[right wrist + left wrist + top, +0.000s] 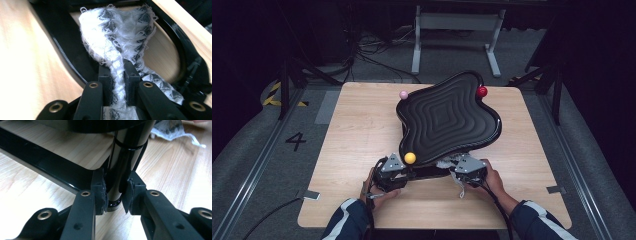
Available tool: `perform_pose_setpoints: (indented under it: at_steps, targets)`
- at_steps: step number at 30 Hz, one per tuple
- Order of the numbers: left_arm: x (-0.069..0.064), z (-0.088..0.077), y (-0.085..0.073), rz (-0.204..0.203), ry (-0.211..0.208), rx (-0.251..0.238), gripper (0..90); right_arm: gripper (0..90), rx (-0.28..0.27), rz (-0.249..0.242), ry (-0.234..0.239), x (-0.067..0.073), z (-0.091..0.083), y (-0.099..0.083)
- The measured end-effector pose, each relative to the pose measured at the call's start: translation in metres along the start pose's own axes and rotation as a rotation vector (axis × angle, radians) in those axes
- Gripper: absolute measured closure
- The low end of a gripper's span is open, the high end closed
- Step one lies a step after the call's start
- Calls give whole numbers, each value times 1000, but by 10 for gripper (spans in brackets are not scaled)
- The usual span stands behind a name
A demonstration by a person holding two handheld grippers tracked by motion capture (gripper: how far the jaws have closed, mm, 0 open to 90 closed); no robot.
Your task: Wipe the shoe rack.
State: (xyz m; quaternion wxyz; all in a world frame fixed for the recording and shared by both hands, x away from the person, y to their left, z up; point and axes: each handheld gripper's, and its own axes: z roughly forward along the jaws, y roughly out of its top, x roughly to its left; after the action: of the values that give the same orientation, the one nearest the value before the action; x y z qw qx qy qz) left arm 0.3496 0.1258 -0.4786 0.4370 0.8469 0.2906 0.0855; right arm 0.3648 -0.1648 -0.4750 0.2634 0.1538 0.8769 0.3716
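High view: a black wavy tray [447, 117] is shown tilted at the centre of the frame above the desk [357, 125], with a yellow ball [410, 158] at its lower-left rim, a pink ball [403, 94] at the upper left and a red ball [482, 91] at the upper right. In the left gripper view, the left gripper [115, 195] is seen with its fingers clamped on the tray's black post [122, 165]. In the right gripper view, the right gripper [117, 82] is seen with fingers pinched shut on a frayed white cloth [112, 42]. Should the tray be tilted further, the yellow ball is judged likely to roll over the rim.
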Motion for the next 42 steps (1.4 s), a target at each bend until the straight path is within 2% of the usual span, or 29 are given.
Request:
perform_pose_setpoints:
  at_steps: [9, 16, 19, 23, 24, 25, 26, 28, 32, 35, 36, 37, 40, 41, 42]
  targets:
    - [-7, 5, 3, 10, -8, 2, 725, 804, -22, -44, 42, 22, 4, 13]
    - [-6, 5, 3, 4, -23, 1, 723, 805, -21, -60, 40, 20, 4, 12]
    - [-5, 5, 3, 0, -31, -1, 722, 806, -17, -55, 15, 11, 3, 7]
    - [-5, 5, 3, 0, -32, 5, 721, 806, 21, 5, -65, -15, 2, -8]
    - [-4, 5, 3, 0, -32, 6, 721, 807, 35, 41, -89, -26, 1, -14]
    - [-4, 5, 3, 0, -32, 6, 721, 807, 40, 43, -102, -30, 0, -16]
    - [-4, 5, 3, 0, -34, 0, 721, 807, 40, 43, -102, -30, 0, -16]
    - [-4, 5, 3, 1, -33, -1, 721, 806, 54, 53, -146, -37, -1, -21]
    - [-1, 4, 3, 7, -25, 3, 723, 808, 61, 41, -198, -39, -2, -23]
    - [4, 1, 1, -2, -14, -1, 723, 808, 64, 54, -240, -43, -3, -25]
    - [5, 0, 0, -8, -10, -2, 723, 809, 65, 68, -266, -48, -5, -27]
    - [8, -2, 0, -4, -4, 0, 723, 809, 65, 68, -266, -48, -5, -27]
    - [12, -5, -2, -23, 4, -4, 722, 809, 81, 126, -291, -60, -8, -35]
    - [12, -5, -2, -16, 7, 0, 721, 808, 73, 146, -293, -65, -10, -38]
    - [12, -5, -2, -23, 5, -6, 722, 808, 68, 149, -298, -66, -11, -38]
